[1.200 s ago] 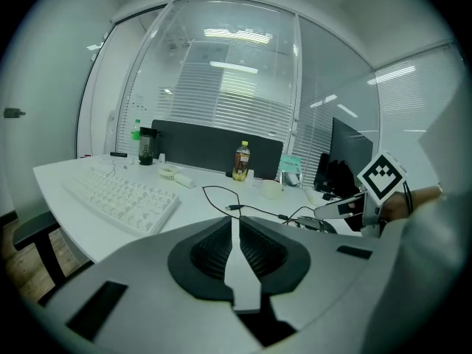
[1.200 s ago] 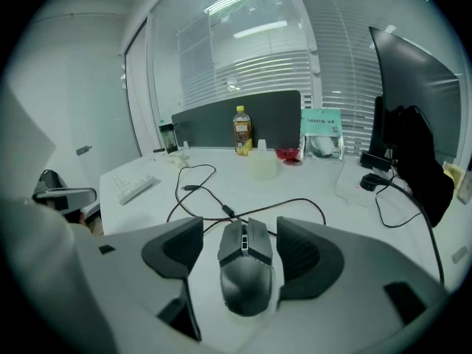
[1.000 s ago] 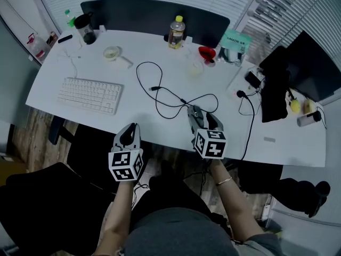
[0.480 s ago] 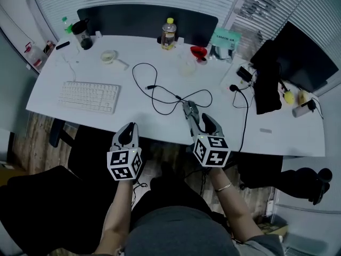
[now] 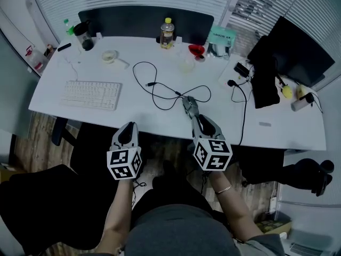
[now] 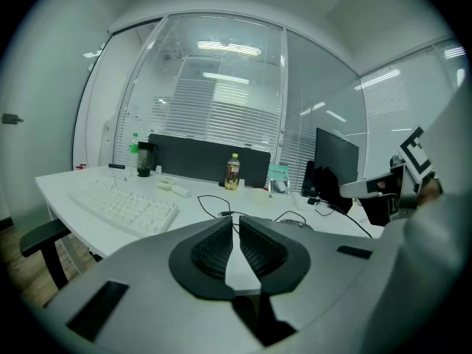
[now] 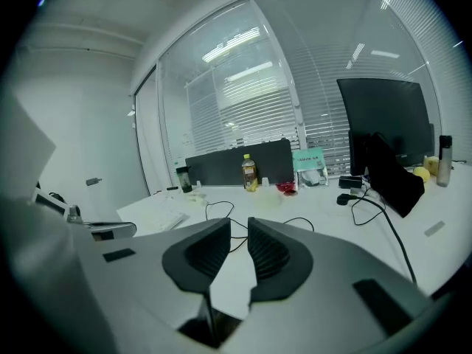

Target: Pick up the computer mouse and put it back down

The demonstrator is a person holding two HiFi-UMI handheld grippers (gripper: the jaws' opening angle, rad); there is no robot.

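Empty, the right tool [image 7: 239,223] has just been closing to a slit; left tool [image 6: 236,220] closed.

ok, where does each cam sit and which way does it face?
Head view: on the person's head, facing steeply down at the desk; shows forearms, left claw, right claw.
Left gripper view: on the left claw, facing across the desk to the blinds; own jaws together.
Right gripper view: on the right claw, same heading; own jaws just closing, slightly apart, empty.
All share the bottle and cable.
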